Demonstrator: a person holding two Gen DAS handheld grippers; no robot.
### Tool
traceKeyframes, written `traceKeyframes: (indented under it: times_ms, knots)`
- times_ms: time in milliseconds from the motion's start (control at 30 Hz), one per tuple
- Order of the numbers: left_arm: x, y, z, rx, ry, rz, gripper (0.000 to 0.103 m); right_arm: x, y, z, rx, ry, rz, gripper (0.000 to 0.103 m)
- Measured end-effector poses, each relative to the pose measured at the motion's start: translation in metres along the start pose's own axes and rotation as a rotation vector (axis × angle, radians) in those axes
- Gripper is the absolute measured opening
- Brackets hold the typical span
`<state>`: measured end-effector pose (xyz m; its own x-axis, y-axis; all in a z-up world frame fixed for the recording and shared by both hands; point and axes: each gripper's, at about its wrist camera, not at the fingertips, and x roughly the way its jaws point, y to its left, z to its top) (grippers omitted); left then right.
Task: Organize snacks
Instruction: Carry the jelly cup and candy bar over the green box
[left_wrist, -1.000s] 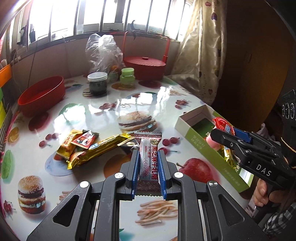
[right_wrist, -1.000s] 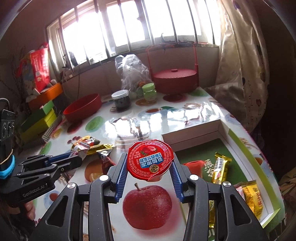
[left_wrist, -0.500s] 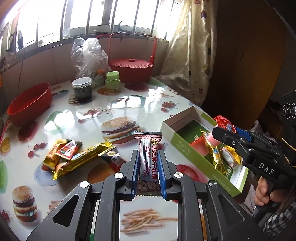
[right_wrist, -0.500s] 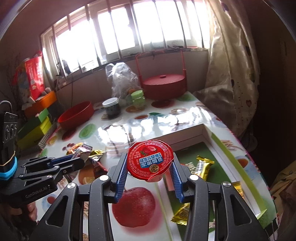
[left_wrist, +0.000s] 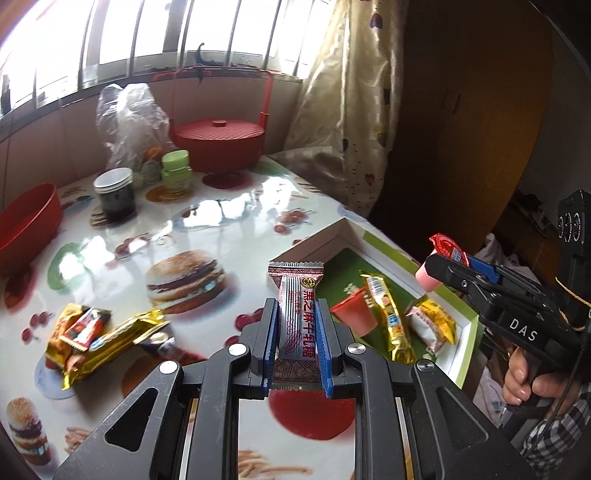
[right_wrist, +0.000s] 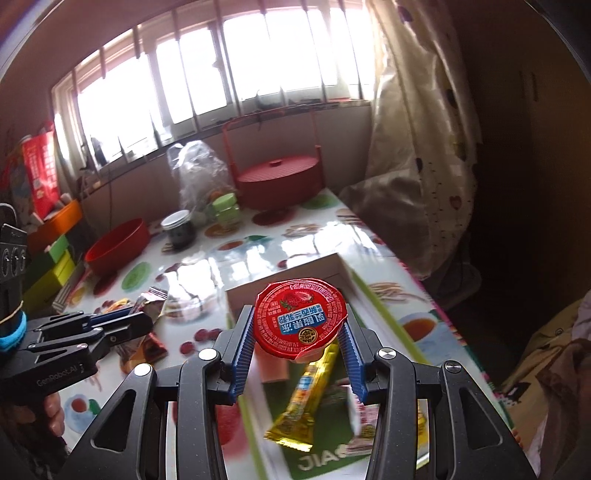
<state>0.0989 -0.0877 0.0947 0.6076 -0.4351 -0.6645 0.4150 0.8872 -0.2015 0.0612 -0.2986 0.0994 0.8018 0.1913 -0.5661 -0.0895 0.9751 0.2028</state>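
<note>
A: Left gripper (left_wrist: 295, 345), jaws clamped on sesame nougat bar (left_wrist: 298, 317); right gripper (right_wrist: 297, 360), jaws clamped on jelly cup (right_wrist: 301, 323). Both held above green box (left_wrist: 384, 243).

B: Delivery step. Next likely: lower, release inside the box.

Box (left_wrist: 373, 242) sits at the table's (left_wrist: 240, 221) right edge, holding a cup (left_wrist: 354, 315), a long bar (left_wrist: 386, 314) and packets (left_wrist: 430, 325) side by side. Loose wrapper pile (left_wrist: 92, 336) lies on the table well left of the box. Far end: lidded basket (left_wrist: 219, 142), bag (left_wrist: 127, 122) and jars (left_wrist: 114, 190) to its left, bowl (left_wrist: 26, 225) at far left.
</note>
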Motion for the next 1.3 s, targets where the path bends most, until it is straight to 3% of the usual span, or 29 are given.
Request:
traceKeyframes:
  times_ms: [500, 1300]
  knots:
    - [0.035, -0.036, 0.013, 0.036, 0.042, -0.114, 0.02, -0.003, -0.044, -0.007, 0.062, 0.019, -0.061, 0.043]
    - [0.09, -0.054, 0.023, 0.034, 0.119, -0.144, 0.02, 0.038, -0.056, -0.022, 0.078, 0.088, -0.076, 0.043]
